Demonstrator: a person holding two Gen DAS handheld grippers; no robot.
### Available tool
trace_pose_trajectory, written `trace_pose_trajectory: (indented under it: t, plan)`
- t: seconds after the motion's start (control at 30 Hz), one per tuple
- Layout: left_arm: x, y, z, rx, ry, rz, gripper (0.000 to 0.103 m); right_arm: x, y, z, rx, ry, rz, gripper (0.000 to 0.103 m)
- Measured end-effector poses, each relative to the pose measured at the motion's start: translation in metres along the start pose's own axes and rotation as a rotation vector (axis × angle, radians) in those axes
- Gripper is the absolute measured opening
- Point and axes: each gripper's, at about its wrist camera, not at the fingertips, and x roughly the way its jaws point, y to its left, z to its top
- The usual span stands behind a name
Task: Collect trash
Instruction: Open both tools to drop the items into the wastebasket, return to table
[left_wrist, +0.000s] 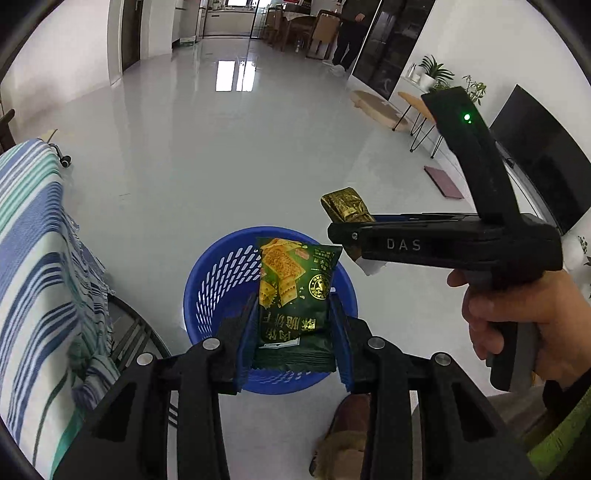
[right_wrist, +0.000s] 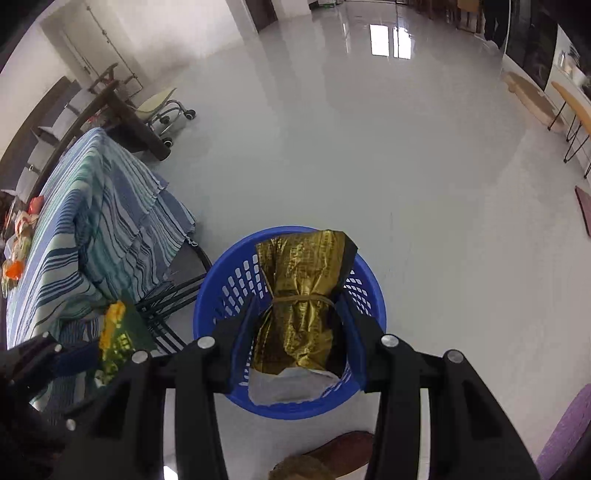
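One blue basket on the floor, two wrappers. Left gripper is clamped on the green packet, right gripper on the gold wrapper, both above the basket, which looks empty, I think.

We see both views in bright, even daylight. Window glare streaks the glossy floor at the far end. Fisheye bending curves walls and doorways, and black vignette fills the corners. Shadows are soft. The left gripper looks blurred at the right-wrist edge, perhaps from motion; the near basket stays sharp.
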Motion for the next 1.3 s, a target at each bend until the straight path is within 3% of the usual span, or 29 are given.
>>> trace_pose_trajectory:
  t: [0.1, 0.17, 0.23, 0.33, 0.43, 0.6, 0.77, 0.87, 0.97, 1.13, 1.3]
  plan:
    - [0.032, 0.0, 0.005, -0.017, 0.017, 0.015, 0.039, 0.014, -0.01, 0.009, 0.05, 0.012, 0.031, 0.047]
    - [0.051, 0.004, 0.008, -0.034, 0.022, 0.023, 0.042, 0.018, -0.015, 0.011, 0.072, 0.01, 0.048, 0.062]
    - [0.067, 0.009, 0.01, -0.052, 0.033, 0.034, 0.06, 0.018, -0.021, 0.013, 0.094, 0.002, 0.05, 0.065]
    - [0.075, 0.012, 0.011, -0.07, 0.036, 0.05, 0.069, 0.009, -0.029, 0.014, 0.122, -0.017, 0.076, 0.066]
    - [0.057, 0.013, 0.009, -0.065, 0.009, 0.038, 0.075, -0.004, -0.029, 0.014, 0.128, -0.05, 0.056, 0.07]
    - [-0.018, -0.002, -0.008, -0.038, -0.06, -0.019, 0.079, -0.041, 0.001, 0.006, 0.063, -0.146, -0.055, 0.091]
    - [-0.107, 0.001, -0.047, -0.007, -0.14, -0.05, 0.09, -0.077, 0.059, -0.026, -0.034, -0.267, -0.085, 0.091]
    - [-0.15, 0.017, -0.075, 0.018, -0.165, 0.007, 0.091, -0.093, 0.102, -0.057, -0.107, -0.327, -0.074, 0.091]
    - [-0.183, 0.051, -0.103, 0.006, -0.184, 0.119, 0.092, -0.105, 0.146, -0.086, -0.181, -0.377, -0.08, 0.092]
    - [-0.224, 0.132, -0.149, -0.16, -0.189, 0.24, 0.092, -0.11, 0.229, -0.124, -0.33, -0.395, -0.003, 0.092]
    - [-0.259, 0.204, -0.186, -0.288, -0.191, 0.384, 0.092, -0.097, 0.309, -0.148, -0.479, -0.316, 0.116, 0.092]
